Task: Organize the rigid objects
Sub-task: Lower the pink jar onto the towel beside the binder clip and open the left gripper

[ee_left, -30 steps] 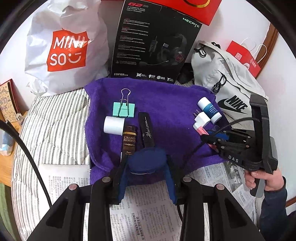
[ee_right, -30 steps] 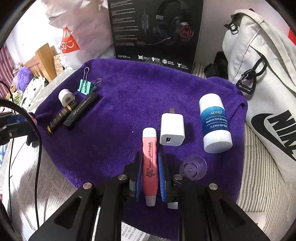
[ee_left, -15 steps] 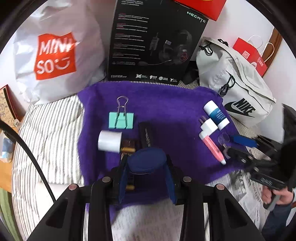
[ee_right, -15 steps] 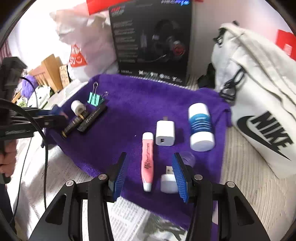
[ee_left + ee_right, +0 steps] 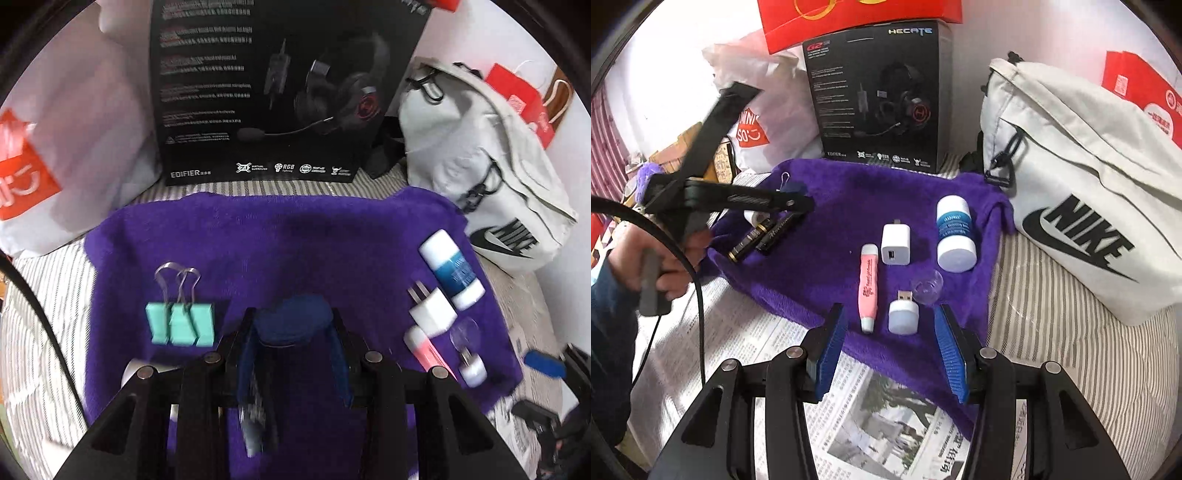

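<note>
Striped bedding (image 5: 1071,354) carries a newspaper (image 5: 879,410) and one purple towel (image 5: 849,206). Nearest, the right gripper (image 5: 890,347) hangs released, nothing between its blue fingers (image 5: 833,345). Just beyond lie one pink tube (image 5: 868,288), one small white USB light (image 5: 904,314), one clear cap (image 5: 928,287), one white charger (image 5: 896,244) and one blue-and-white bottle (image 5: 955,232). The left gripper (image 5: 293,334) grasps a dark blue disc (image 5: 293,325) over the towel, beside one mint binder clip (image 5: 181,325). Behind stand one headset box (image 5: 879,99) and one white bag (image 5: 1089,177).

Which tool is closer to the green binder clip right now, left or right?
Left. The left tool, shut on a dark blue disc, hovers just beside the binder clip. The right tool is open at the purple towel's opposite end, by the pink pen.
</note>
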The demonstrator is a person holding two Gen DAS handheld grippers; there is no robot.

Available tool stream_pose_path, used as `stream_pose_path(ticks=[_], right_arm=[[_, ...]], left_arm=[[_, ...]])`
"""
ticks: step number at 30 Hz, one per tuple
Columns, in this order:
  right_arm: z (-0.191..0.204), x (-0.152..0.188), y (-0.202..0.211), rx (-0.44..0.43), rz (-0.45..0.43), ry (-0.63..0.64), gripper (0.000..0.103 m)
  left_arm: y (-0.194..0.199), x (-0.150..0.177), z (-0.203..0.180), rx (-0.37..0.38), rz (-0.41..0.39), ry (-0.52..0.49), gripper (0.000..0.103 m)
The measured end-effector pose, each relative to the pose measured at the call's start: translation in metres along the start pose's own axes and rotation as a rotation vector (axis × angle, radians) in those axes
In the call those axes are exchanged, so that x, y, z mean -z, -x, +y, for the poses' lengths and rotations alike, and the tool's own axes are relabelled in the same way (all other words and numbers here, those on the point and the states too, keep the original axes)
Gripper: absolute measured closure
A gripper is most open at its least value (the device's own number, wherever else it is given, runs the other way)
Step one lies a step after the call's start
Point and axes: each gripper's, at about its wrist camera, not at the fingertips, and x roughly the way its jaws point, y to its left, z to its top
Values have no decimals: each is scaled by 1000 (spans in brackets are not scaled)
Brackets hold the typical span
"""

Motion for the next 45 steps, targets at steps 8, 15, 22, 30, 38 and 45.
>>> stream_pose_path(ticks=[8,15,22,30,38,45], right_arm=[[-8,2,-1,-14,-1,-32,54],[-12,7,-4,-28,11,-56,54],[-11,12,0,-23,18,-64,53],[-12,20,17,24,1,-90,38],[-6,29,31,54,8,-152,17],[13,33,42,172,43,-146,1]], left_arm=[[-27,-14,-8,-53,22,-31,69],[-32,-17,-16,-83,34,-68,68],[-37,-16,-29,-82,63,-94,54],[-7,-1,-37,-65,59,-100,39],[45,31,-54,-51,7,-122,20],[103,77,-66,-136,-23,-132,11]])
